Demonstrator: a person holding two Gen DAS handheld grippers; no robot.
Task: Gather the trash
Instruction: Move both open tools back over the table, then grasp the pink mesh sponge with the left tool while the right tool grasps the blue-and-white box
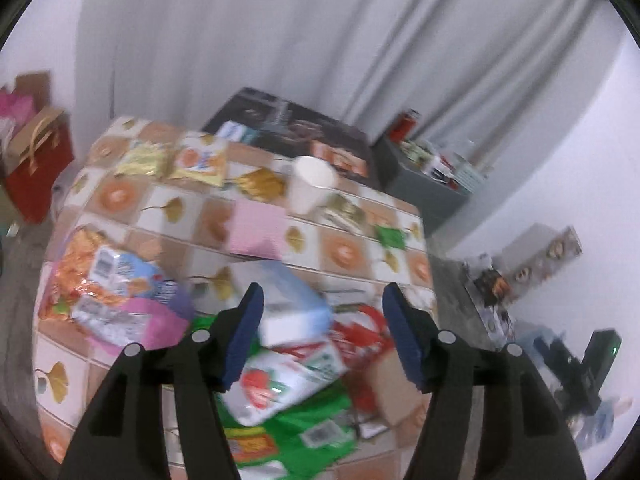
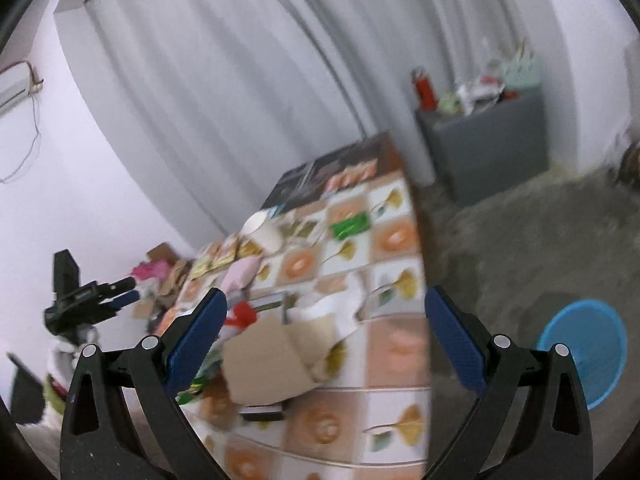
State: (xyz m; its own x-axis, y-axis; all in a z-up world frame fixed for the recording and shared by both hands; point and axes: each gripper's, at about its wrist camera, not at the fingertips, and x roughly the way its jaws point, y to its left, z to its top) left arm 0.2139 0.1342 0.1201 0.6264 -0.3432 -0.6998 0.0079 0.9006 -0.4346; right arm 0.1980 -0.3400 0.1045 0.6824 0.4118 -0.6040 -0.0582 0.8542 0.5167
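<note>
Trash lies scattered across a table (image 1: 256, 208) covered in a tiled cloth with orange circles and gold ginkgo leaves.

Left gripper (image 1: 320, 336): jaws partly open, blue pads apart, nothing clamped between them. It hangs above the near pile of litter with no visible contact. Directly beyond the pads sits a white and light-blue carton (image 1: 292, 300), and under it a white wrapper with a strawberry print (image 1: 276, 384). A green wrapper (image 1: 304, 432) lies nearest the camera, a red and white wrapper (image 1: 356, 328) to its right, touching a brown cardboard piece (image 1: 396, 380). Left of the pads lies an orange snack bag (image 1: 80, 276) overlapped by a pink and blue packet (image 1: 132, 308). Further out are a pink paper sheet (image 1: 258, 228), a white paper cup (image 1: 310, 184), a small green wrapper (image 1: 390, 236) and two yellow snack packets (image 1: 176, 160) at the far edge.

Right gripper (image 2: 326, 336): jaws wide open and empty, raised above the table. Between the pads appears a folded cardboard box (image 2: 272, 356) with crumpled white paper (image 2: 336, 308) behind it. A blue plastic basket (image 2: 588, 352) stands on the grey floor (image 2: 520, 240), right of the table and well apart from the litter.

Background: grey curtains (image 1: 280, 32), a grey cabinet (image 2: 488, 148) loaded with items, and a red gift bag (image 1: 38, 176) on the floor. Both views are motion-blurred; fine print is unreadable.
</note>
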